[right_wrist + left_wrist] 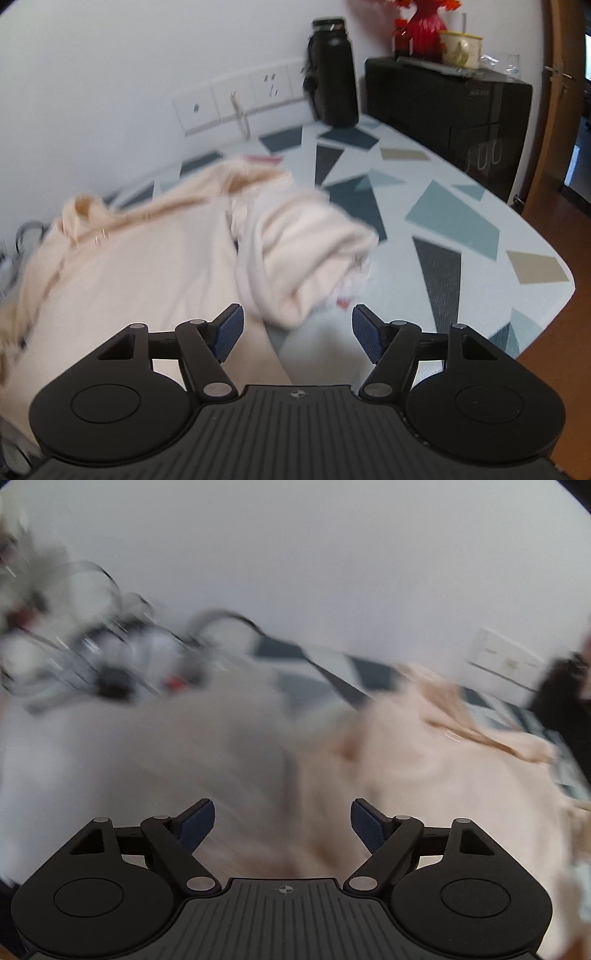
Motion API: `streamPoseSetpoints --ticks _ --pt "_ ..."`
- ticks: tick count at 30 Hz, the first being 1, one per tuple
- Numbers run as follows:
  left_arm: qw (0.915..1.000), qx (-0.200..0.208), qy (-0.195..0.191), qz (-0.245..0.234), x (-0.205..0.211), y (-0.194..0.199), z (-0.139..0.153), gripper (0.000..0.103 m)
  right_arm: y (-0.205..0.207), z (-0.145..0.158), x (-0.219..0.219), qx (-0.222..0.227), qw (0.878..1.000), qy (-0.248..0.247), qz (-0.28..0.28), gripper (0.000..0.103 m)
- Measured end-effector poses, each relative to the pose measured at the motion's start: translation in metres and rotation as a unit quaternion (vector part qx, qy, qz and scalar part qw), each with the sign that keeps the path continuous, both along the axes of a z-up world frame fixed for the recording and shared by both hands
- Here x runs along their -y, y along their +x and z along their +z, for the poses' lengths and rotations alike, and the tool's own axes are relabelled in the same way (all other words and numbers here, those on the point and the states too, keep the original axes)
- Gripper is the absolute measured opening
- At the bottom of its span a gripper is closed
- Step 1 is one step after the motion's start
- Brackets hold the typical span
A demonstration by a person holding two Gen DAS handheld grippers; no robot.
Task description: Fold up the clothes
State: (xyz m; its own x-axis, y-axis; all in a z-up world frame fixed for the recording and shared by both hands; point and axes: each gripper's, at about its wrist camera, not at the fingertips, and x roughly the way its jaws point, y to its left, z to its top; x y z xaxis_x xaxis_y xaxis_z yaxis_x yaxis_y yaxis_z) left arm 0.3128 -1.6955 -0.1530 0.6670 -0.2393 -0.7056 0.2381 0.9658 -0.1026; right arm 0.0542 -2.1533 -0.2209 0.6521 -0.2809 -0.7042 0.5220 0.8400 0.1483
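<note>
In your left wrist view everything beyond the tool is smeared with blur, but your left gripper [282,821] shows clearly at six o'clock with its jaws spread wide and nothing between the blue pads [365,821]. The cream hoodie [424,775] fills the ground from the centre out to three o'clock, and a paler grey-white stretch of cloth [147,760] lies at nine o'clock; you cannot tell whether that is the same garment. A tangle of dark cables [110,657] sits at ten o'clock against the white wall [295,554]. In your right wrist view, your right gripper [297,334] also sits at six o'clock, jaws spread and gripping nothing. The cream hoodie [129,280] lies on the bench [461,206], spreading from the centre toward nine o'clock, its hood at ten o'clock, and a folded-over sleeve [306,254] bunches up just above the gap between the jaws. The bench top carries a pattern of blue, grey and tan shapes. A black bottle [332,74] stands at twelve o'clock beside wall sockets [240,99], and a black box [450,107] at one o'clock holds a red ornament [424,26] and a cream mug [461,48].
</note>
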Motion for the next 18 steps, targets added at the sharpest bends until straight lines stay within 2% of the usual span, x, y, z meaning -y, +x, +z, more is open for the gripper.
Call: streamPoseSetpoints --ticks 2,3,4,5,6,7,9,12,15,18 --pt "0.9999 0.010 0.006 -0.001 -0.006 0.002 0.009 0.078 -0.003 -0.013 -0.008 -0.016 1.000 0.008 -0.001 0.067" --pt "0.9998 0.008 -0.006 -0.018 -0.007 -0.002 0.014 0.078 -0.005 -0.019 -0.013 -0.023 1.000 0.011 -0.002 0.067" --pt "0.9989 0.004 -0.014 -0.045 -0.006 -0.009 0.018 0.073 -0.007 -0.024 -0.018 -0.028 1.000 0.013 -0.004 0.066" --pt "0.9967 -0.002 -0.021 -0.078 -0.002 -0.018 0.022 0.068 -0.009 -0.028 -0.023 -0.035 0.999 0.014 -0.006 0.066" --pt "0.9935 -0.007 -0.023 -0.111 0.004 -0.029 0.023 0.052 -0.011 -0.032 -0.027 -0.043 0.999 0.012 -0.009 0.066" --pt "0.9894 -0.016 -0.021 -0.143 0.012 -0.040 0.020 0.043 -0.014 -0.036 -0.032 -0.052 0.999 0.010 -0.013 0.066" --pt "0.9813 -0.037 -0.010 -0.188 0.026 -0.057 0.007 0.044 -0.018 -0.043 -0.037 -0.065 0.998 0.004 -0.023 0.065" --pt "0.9759 -0.061 0.023 -0.208 0.044 -0.070 -0.026 0.045 -0.023 -0.048 -0.037 -0.075 0.996 -0.001 -0.041 0.065" --pt "0.9781 -0.037 0.066 -0.194 0.055 -0.069 -0.047 0.049 -0.024 -0.051 -0.031 -0.074 0.996 -0.006 -0.051 0.063" --pt "0.9767 -0.025 0.096 -0.191 0.066 -0.065 -0.059 0.054 -0.020 -0.052 -0.031 -0.069 0.997 -0.001 -0.029 0.055"
